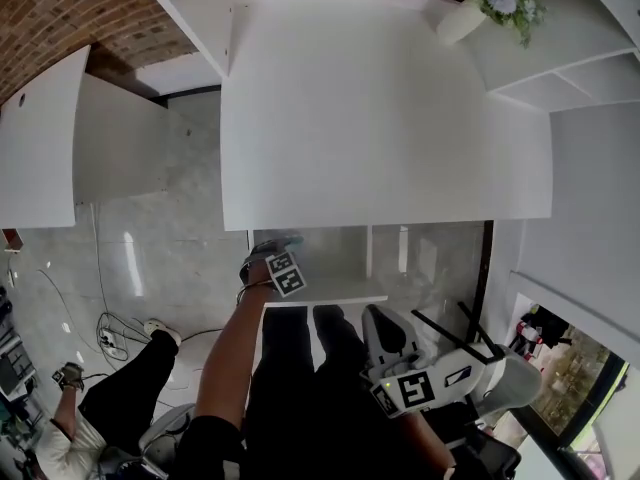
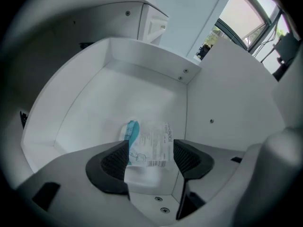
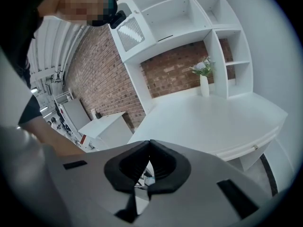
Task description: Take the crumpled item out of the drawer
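A crumpled white packet [image 2: 147, 143] with a teal patch and print lies on the floor of the open white drawer [image 2: 142, 60]. My left gripper [image 2: 150, 150] reaches into the drawer with its jaws wide on either side of the packet. The left pad stands at the packet's edge and the right pad is a little apart from it. In the head view the left gripper [image 1: 272, 256] sits just under the desk's front edge, over the drawer [image 1: 335, 293]. My right gripper [image 1: 385, 330] hangs low by my legs, shut and empty, its pads [image 3: 149, 150] meeting.
A large white desk [image 1: 380, 98] spreads above the drawer, with a vase of flowers [image 1: 495, 3] at its far right corner. White shelves stand at the right and a white cabinet [image 1: 40, 138] at the left. A person [image 1: 90, 408] crouches at the lower left near cables [image 1: 110, 333] on the floor.
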